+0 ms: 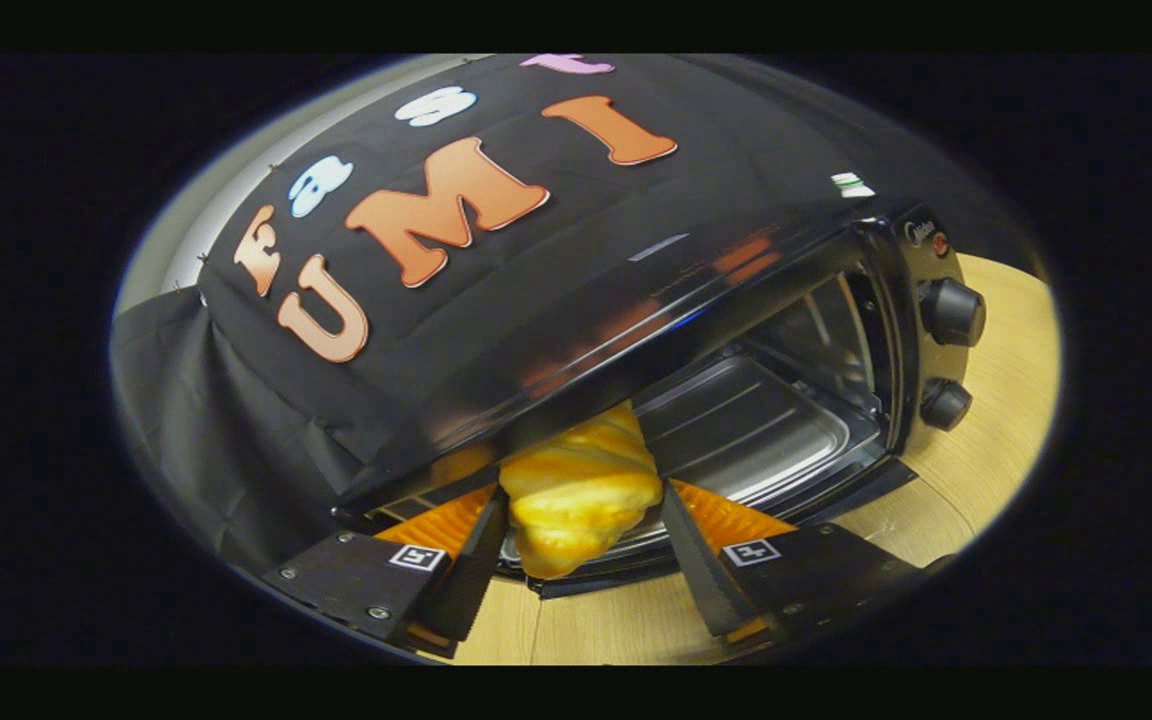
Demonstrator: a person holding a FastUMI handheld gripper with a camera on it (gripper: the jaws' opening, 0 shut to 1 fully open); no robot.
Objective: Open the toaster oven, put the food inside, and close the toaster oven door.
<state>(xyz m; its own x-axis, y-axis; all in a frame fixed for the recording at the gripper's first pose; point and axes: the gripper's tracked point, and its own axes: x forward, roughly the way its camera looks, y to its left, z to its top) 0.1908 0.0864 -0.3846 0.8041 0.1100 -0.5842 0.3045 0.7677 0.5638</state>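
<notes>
Golden pastry (pixel 581 490), croissant-like, sits clenched between the two fingers of the gripper (pixel 584 520); both fingers press its sides, so the hold reads as firm. Pastry's far tip is at the oven's mouth, just under the top front edge of the oven (pixel 576 330), its near end hanging over the front lip.

Oven is open, its front lip just ahead of the fingers; the door itself I cannot make out. Inside the oven: a metal tray (pixel 756 430), ribbed, bare. Wire rack or side rails beyond the tray, deeper in. Two knobs (pixel 951 312) on the oven's right-hand panel. Oven stands on a pale wooden table (pixel 996 420).

Step in hand, as I judge it: carrying the food in. To do it well: keep the pastry low enough to clear the oven's top edge, which it looks close to grazing. Push straight in until its bulk is over the tray, then lower and let go. Soft item, so avoid extra squeeze. Withdraw level, clear of the lip.
</notes>
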